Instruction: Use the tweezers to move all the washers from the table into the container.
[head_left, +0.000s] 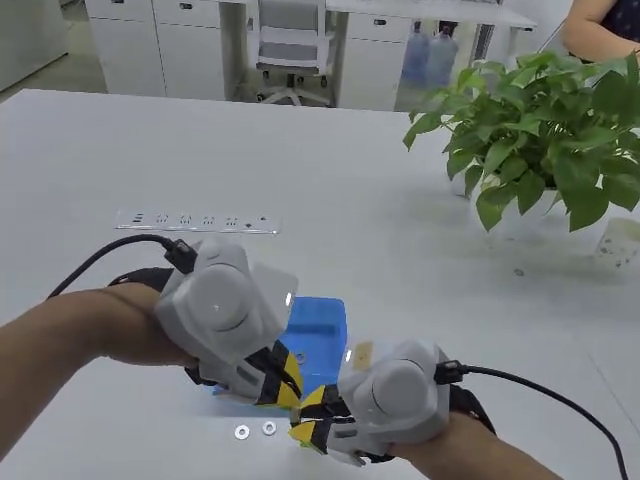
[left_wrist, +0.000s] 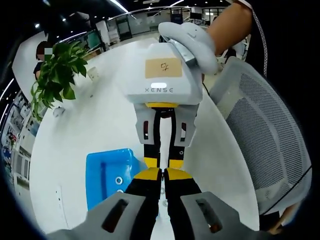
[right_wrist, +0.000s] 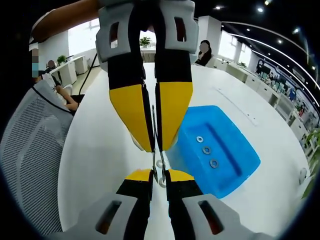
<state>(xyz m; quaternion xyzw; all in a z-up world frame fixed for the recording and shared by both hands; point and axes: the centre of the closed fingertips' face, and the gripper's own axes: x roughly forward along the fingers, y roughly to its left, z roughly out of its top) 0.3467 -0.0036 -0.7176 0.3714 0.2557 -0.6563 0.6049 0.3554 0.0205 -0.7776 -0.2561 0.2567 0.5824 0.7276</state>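
Observation:
My two grippers meet tip to tip just in front of the blue container (head_left: 318, 322). The left gripper (head_left: 287, 376) comes in from the left and the right gripper (head_left: 306, 416) from the lower right. Thin metal tweezers (right_wrist: 154, 145) run between the left gripper's yellow fingers (right_wrist: 131, 110) and down into the right gripper (right_wrist: 160, 176); both sets of jaws look closed on them. Three washers (right_wrist: 206, 150) lie inside the container (right_wrist: 230, 160). Two washers (head_left: 255, 430) lie on the white table beside the gripper tips. In the left gripper view, the left gripper (left_wrist: 162, 175) faces the right gripper (left_wrist: 161, 137), with the container (left_wrist: 102, 172) to its left.
A potted plant (head_left: 540, 140) stands at the back right of the table. A white power strip (head_left: 195, 222) lies behind the grippers at the left. A mesh office chair (left_wrist: 260, 130) stands at the table's edge. Cables trail from both grippers.

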